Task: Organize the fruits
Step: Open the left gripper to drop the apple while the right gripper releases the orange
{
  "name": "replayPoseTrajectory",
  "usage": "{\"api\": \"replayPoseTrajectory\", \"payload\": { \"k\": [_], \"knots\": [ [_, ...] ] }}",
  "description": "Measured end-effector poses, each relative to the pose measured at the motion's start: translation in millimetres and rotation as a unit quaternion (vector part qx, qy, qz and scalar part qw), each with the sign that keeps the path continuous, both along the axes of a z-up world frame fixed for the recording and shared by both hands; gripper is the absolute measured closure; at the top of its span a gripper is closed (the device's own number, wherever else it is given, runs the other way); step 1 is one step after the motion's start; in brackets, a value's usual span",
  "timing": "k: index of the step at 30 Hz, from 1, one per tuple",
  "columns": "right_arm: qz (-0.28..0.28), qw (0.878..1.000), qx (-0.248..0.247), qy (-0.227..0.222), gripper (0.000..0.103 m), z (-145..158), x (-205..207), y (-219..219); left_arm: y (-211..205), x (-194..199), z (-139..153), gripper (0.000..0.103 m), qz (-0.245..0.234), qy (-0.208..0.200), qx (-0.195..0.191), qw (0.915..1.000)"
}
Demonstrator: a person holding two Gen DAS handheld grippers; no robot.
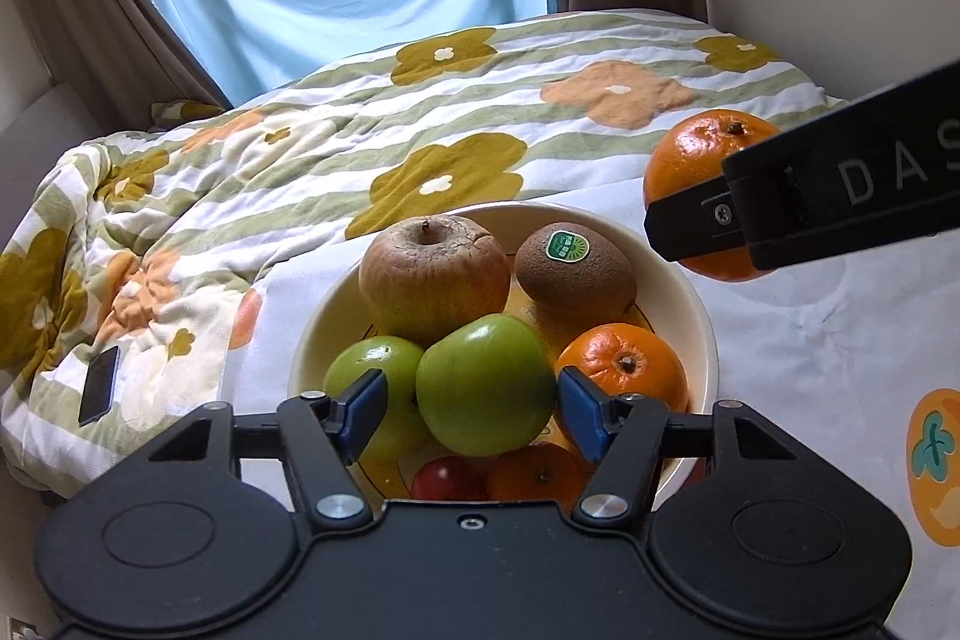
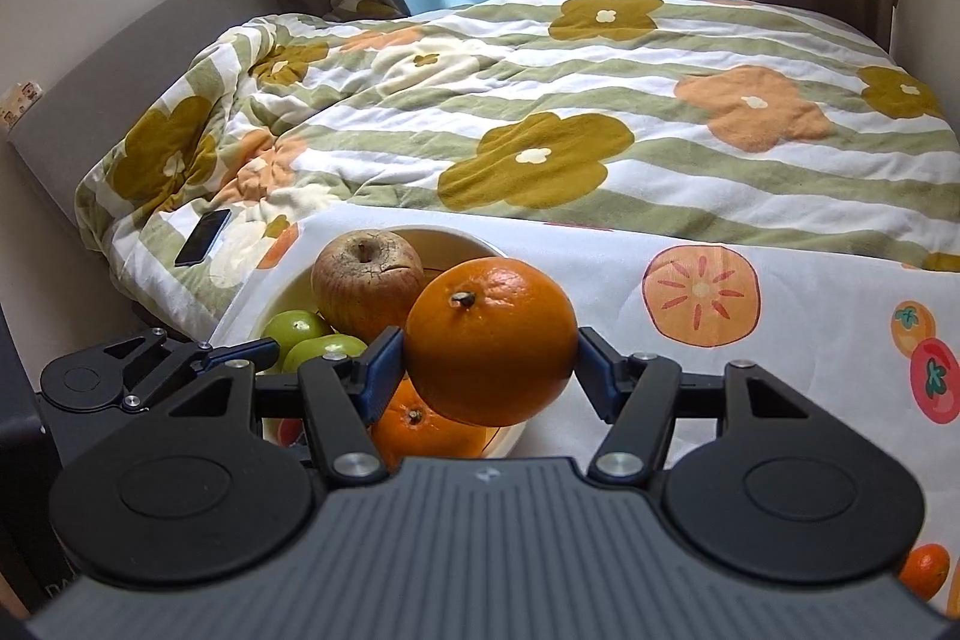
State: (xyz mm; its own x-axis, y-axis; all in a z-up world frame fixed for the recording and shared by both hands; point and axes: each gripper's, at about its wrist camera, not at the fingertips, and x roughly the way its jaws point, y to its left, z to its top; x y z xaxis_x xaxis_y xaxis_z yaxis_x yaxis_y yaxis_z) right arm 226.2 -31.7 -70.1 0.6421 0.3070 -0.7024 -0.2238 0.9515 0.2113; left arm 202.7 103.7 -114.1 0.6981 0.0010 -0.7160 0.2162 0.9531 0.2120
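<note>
Found the left gripper (image 1: 474,415) with jaws apart, blue pads flanking the front green apple (image 1: 486,382) on both sides without pressing on it. Saw that apple resting high on the heap in the bowl (image 1: 705,340), leaning against a second green apple (image 1: 372,370) and the wrinkled brown apple (image 1: 432,274) behind.

Found the right gripper (image 2: 487,367) clamped on the held orange (image 2: 489,340), pads squeezing its two flanks, stem tilted up. Placed it off the cloth, beside the bowl's right rim and partly over that rim in the right wrist view.

Noted further in the bowl a kiwi (image 1: 573,274) with a green sticker, another orange (image 1: 624,367), and lower down a small red fruit (image 1: 447,481). Beyond, only the fruit-print sheet (image 1: 810,340), the flowered quilt (image 1: 360,130) and a phone (image 1: 99,385) lying on it.

Judged the heap close to full and loosely stacked. Feared a nudge from either blue pad while backing the left gripper out, enough to tip the front green apple forward over the near rim. Feared likewise a drop of the held orange onto rounded fruit instead of a hollow: likely to roll off onto the soft sheet, or to knock the kiwi outward. Counted also a collision risk between the two tools, both crowding the same bowl.
</note>
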Motion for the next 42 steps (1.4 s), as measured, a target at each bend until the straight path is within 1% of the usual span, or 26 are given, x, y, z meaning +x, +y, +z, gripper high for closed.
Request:
{"api": "replayPoseTrajectory", "payload": {
  "k": [2, 4, 7, 12, 19, 25, 30, 31, 32, 33, 34, 42],
  "knots": [
    [0.0, 1.0, 0.001, 0.004, 0.027, -1, 1, 1, 0, -1, 1, 0.02, 0.002, -0.003, 0.011, 0.9999],
    [0.002, 1.0, 0.0, 0.006, 0.027, -1, 2, 3, 3, -5, 4, 0.013, -0.004, -0.007, 0.005, 1.0],
    [0.006, 1.0, -0.002, 0.007, 0.027, -1, 5, 6, 10, -10, 10, 0.012, -0.002, -0.013, -0.007, 0.9999],
    [0.012, 1.0, -0.004, 0.008, 0.027, -2, 11, 15, 20, -11, 15, 0.012, 0.009, -0.006, -0.027, 0.9996],
    [0.028, 1.0, -0.005, 0.002, 0.027, -11, 22, 31, 30, -20, 22, 0.012, 0.021, -0.008, -0.046, 0.9987],
    [0.035, 0.999, -0.006, 0.006, 0.027, -23, 33, 39, 32, -23, 20, 0.012, 0.029, -0.007, -0.045, 0.9985],
    [0.042, 0.999, -0.008, 0.01, 0.025, -27, 34, 45, 34, -25, 17, 0.012, 0.035, -0.005, -0.049, 0.9982],
    [0.041, 0.999, -0.005, 0.004, 0.023, -26, 33, 44, 36, -25, 17, 0.012, 0.035, -0.004, -0.051, 0.9981],
    [0.042, 0.999, -0.003, -0.003, 0.012, -23, 31, 44, 36, -25, 16, 0.012, 0.035, -0.003, -0.052, 0.998],
    [0.039, 0.999, -0.007, -0.01, 0.005, -21, 29, 45, 36, -25, 16, 0.012, 0.035, -0.001, -0.052, 0.998],
    [0.035, 0.999, -0.012, -0.017, 0.0, -19, 27, 44, 35, -26, 16, 0.012, 0.035, 0.0, -0.052, 0.998],
    [0.03, 0.999, -0.009, -0.014, 0.0, -16, 18, 36, 33, -28, 17, 0.012, 0.039, 0.001, -0.055, 0.9977]
  ]
}}
